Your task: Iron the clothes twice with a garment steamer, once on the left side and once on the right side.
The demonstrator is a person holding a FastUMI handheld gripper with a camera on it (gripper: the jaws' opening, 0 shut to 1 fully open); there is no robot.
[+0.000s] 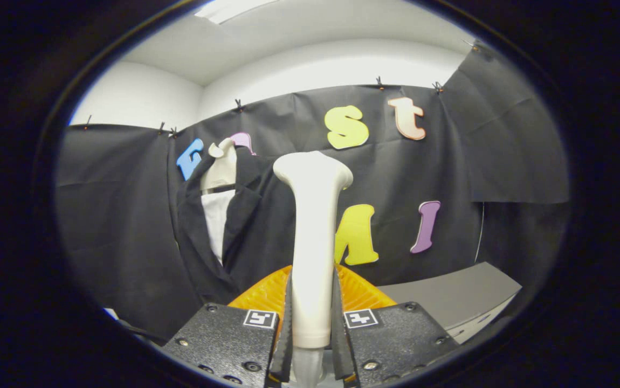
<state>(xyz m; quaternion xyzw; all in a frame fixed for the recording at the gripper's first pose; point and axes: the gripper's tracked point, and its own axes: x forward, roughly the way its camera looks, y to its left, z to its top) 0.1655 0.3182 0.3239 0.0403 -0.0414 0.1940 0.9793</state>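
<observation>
Your white plastic garment steamer [312,237], a tall smooth handle that widens into a rounded head at the top, stands upright between the fingers of your gripper [311,323], and both fingers press against its lower handle, one on each side, so the claw is clamped on it. The steamer's head rises well above the fingers, level with the chest of the clothes. Those clothes, a black jacket over a white shirt [218,226] dressed on a pale mannequin torso [222,161], hang beyond the fingers and off to the left of the steamer, apart from it, with the jacket's lapels open over the shirt front. Just behind the fingers an orange ribbed plastic piece [361,291] fans out to both sides of the handle. Further right sits a grey flat-topped surface [450,299] against the black cloth wall [504,161].
</observation>
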